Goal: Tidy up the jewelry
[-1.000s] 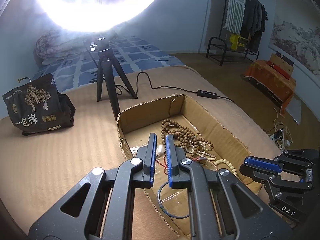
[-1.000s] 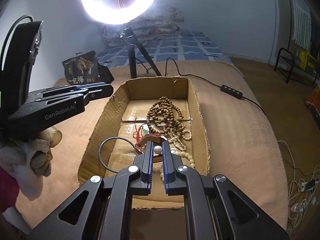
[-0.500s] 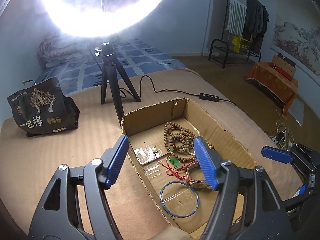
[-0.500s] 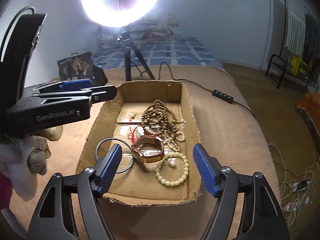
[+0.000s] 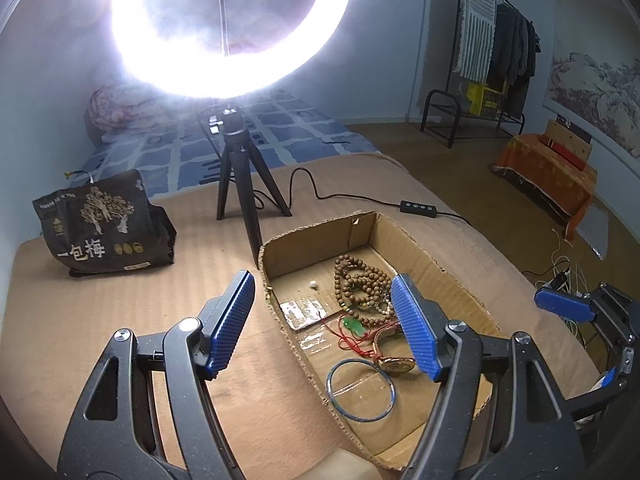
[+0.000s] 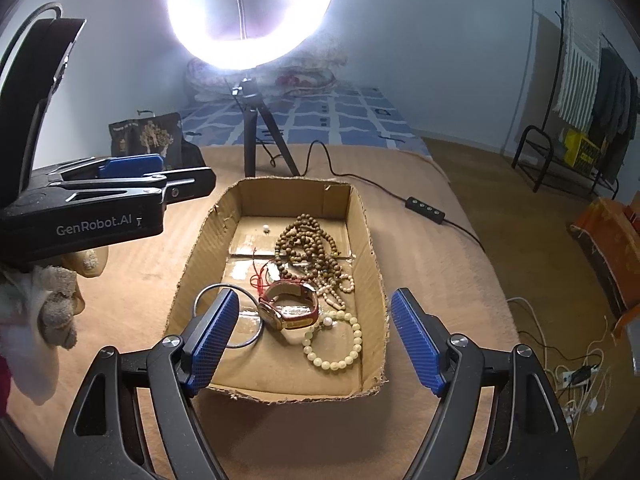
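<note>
Both grippers, pinched together a second ago, now gape wide and empty: left gripper (image 5: 324, 322), right gripper (image 6: 316, 338). Jewelry—watch (image 6: 290, 310), bead bracelet (image 6: 332, 346), bangle (image 5: 360, 390)—lies in the box (image 6: 366, 240) at 12 o'clock.

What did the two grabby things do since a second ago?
Both tools opened wide and backed away from the box: the left tool and the right tool, which let go of a white bead. The watch and brown beads stayed put.

The left gripper's (image 5: 325, 325) right finger hides part of the watch (image 5: 394, 364) and the wooden beads (image 5: 362, 284). The ring light's (image 6: 250, 12) top is cut off, and the small white bead (image 6: 265, 229) is too tiny to identify.
</note>
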A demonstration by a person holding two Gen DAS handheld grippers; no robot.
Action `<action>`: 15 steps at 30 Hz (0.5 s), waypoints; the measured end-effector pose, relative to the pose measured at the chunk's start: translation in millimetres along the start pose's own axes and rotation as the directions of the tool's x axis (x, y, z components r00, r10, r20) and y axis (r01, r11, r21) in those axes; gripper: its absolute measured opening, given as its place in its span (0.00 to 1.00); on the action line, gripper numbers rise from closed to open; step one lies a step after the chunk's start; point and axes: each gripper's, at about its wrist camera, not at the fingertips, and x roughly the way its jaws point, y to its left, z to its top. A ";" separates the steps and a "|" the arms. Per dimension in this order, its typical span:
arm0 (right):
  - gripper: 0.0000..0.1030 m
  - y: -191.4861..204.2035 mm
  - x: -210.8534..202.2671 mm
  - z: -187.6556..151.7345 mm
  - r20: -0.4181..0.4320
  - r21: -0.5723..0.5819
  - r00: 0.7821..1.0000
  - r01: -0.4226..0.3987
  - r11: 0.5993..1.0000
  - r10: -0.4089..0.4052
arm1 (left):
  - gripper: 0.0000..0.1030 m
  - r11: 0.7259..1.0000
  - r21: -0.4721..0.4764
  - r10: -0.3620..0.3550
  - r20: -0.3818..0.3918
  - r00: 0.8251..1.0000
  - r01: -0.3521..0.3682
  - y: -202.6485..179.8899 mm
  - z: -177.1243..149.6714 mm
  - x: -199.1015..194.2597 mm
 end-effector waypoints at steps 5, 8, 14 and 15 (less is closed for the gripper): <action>0.76 6.1 -16.2 5.9 0.019 -0.010 1.000 0.023 1.000 -0.023 | 0.71 1.000 -0.013 0.009 0.020 1.000 -0.009 6.4 2.5 -22.0; 0.76 10.9 -30.1 10.5 0.038 -0.023 0.998 0.043 0.999 -0.042 | 0.71 1.000 -0.017 0.013 0.035 0.999 -0.013 10.0 5.5 -38.9; 0.76 15.9 -63.6 19.7 0.074 -0.011 0.996 0.060 0.998 -0.059 | 0.71 1.000 0.005 0.026 0.072 0.997 -0.026 13.0 8.7 -83.8; 0.76 16.8 -69.1 21.0 0.078 -0.006 0.995 0.065 0.998 -0.064 | 0.71 0.999 0.011 0.030 0.080 0.996 -0.031 12.8 8.9 -91.0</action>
